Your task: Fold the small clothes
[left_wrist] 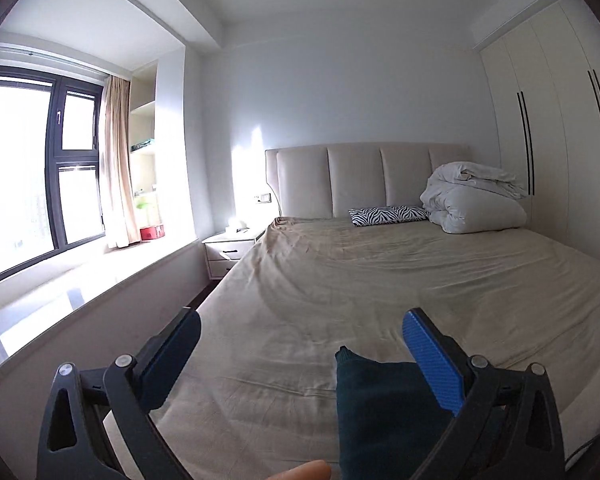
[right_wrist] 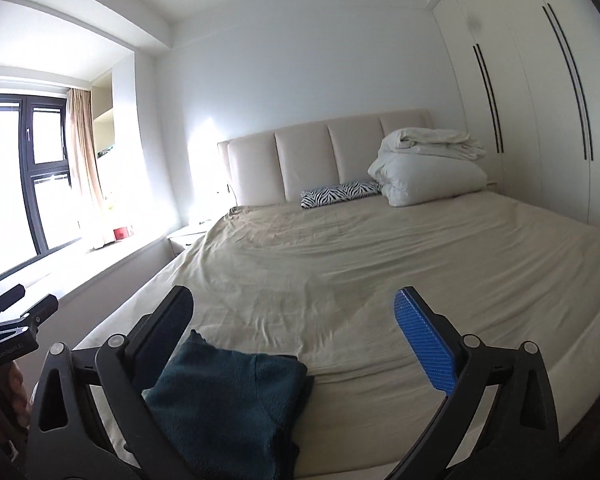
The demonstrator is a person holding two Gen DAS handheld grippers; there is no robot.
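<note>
A dark teal folded garment [left_wrist: 388, 412] lies near the foot edge of the bed [left_wrist: 380, 280], which has a beige sheet. In the left wrist view it sits low and right, partly behind the right finger [left_wrist: 432, 364]. My left gripper [left_wrist: 300, 340] is open and empty above the bed. In the right wrist view the garment [right_wrist: 228, 400] lies low and left, beside the left finger [right_wrist: 168, 328]. My right gripper [right_wrist: 294, 320] is open and empty above the bed [right_wrist: 380, 264]. The left gripper [right_wrist: 16, 320] shows at the far left of the right wrist view.
A white folded duvet [left_wrist: 472, 204] and a zebra-print pillow [left_wrist: 388, 215] lie by the headboard. A nightstand [left_wrist: 232, 250] stands left of the bed. A window sill [left_wrist: 100, 280] runs along the left. White wardrobes [right_wrist: 540, 100] line the right wall.
</note>
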